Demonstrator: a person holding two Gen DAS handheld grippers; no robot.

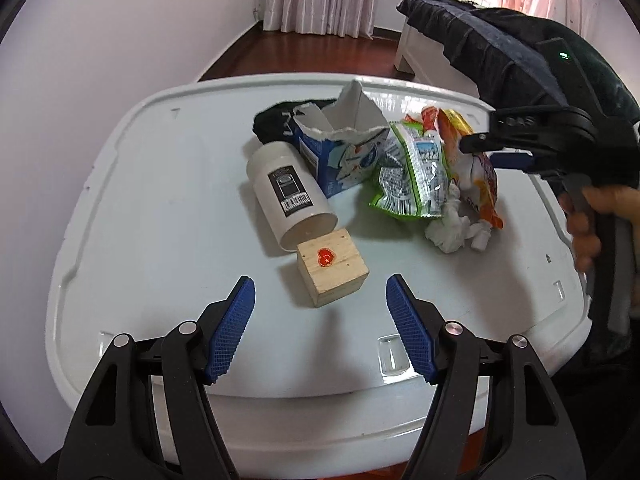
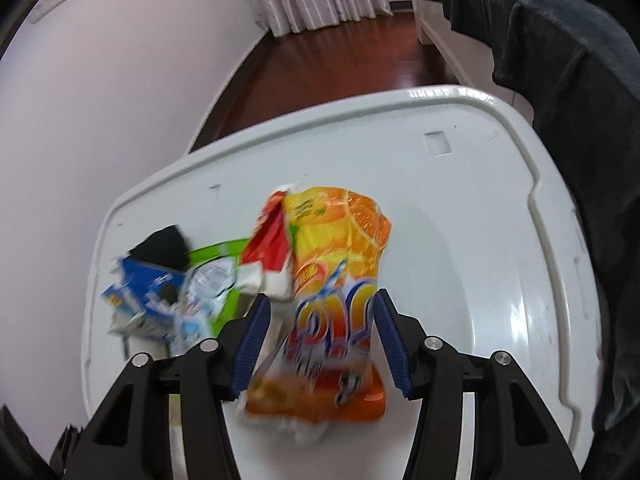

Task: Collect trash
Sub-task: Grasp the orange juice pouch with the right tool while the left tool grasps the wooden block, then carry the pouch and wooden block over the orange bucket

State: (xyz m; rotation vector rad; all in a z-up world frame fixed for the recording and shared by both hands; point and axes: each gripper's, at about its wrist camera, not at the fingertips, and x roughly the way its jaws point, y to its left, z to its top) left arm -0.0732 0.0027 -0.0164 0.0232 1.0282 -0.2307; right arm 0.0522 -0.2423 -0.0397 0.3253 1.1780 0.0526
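Still strewn across the white tabletop (image 1: 132, 216), the trash waits to be collected: a torn blue carton (image 1: 340, 148), a white cylindrical container (image 1: 288, 196) lying on its side, a green wrapper (image 1: 412, 180), crumpled white tissue (image 1: 452, 228), a dark item (image 1: 276, 120) behind the carton and an orange snack bag (image 2: 332, 300). A wooden block (image 1: 332, 272) with a red heart sticker sits just beside the container's mouth. The right gripper (image 2: 320, 340) is over the orange snack bag, its fingers part-open on either side of it; motion blur hides whether the pads press it, and the bag appears to lie on the tabletop. The left gripper (image 1: 320, 328) hangs empty, fingers wide, near the wooden block. A dark bag (image 1: 500, 40), draped at the right edge, looks the likely destination. Judging by the pile, collection has barely begun; almost every piece remains to be lifted.
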